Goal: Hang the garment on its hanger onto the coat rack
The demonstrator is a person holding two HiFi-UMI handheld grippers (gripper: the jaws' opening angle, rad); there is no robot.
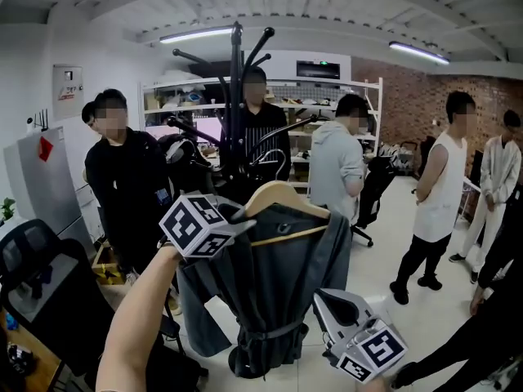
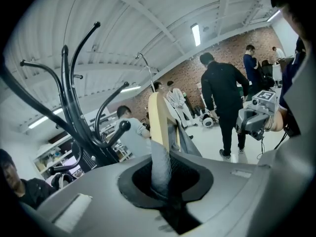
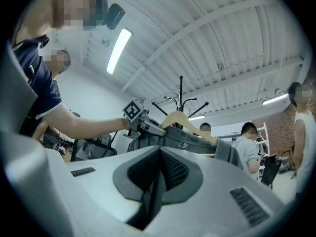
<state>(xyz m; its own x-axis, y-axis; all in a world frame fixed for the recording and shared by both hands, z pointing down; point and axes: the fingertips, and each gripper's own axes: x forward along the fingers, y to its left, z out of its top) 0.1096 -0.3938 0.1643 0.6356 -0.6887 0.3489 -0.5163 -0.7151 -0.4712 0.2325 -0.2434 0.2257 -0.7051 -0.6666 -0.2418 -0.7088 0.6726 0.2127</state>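
Open workshop: white beamed ceiling (image 1: 327, 6), brick wall (image 1: 400, 88) at right, shelving (image 1: 163, 96) at the back, several people (image 1: 437, 194) standing around. No worktop involved.

Dark grey garment (image 1: 278, 276) hangs on a wooden hanger (image 1: 282, 193), held in the air in front of the black coat rack (image 1: 236, 80). Belt (image 1: 270, 331) is tied at the waist. Left tongs (image 1: 237, 217) are nearly closed, clamped on the hanger's left shoulder end with fabric in the bite. Right tongs (image 1: 321, 300) sit low right, jaws together with nothing in them, just beside the garment. Can't tell if they touch it.

Not hung yet, I'd say.

Risks:
- One-ended grip. The hanger can pivot in the bite, so the hook (image 2: 147, 70) could swing and miss the arm.
- Fabric under the pads may slip. If the hanger tilts, the garment could slide off the far shoulder.
- Rack arms end in knobs, and the hook must clear a knob (image 2: 124, 126) first. A bump could rock the rack.
- People stand close behind the rack.

Views:
- Only the left gripper view shows the metal hook clear of every rack arm, off to their right.
- In the head view, hanger and rack overlap, so contact is unreadable there. It alone shows the full garment.
- Only the right gripper view shows its own jaws shut and empty. It looks up at the hanger, with the rack top behind.
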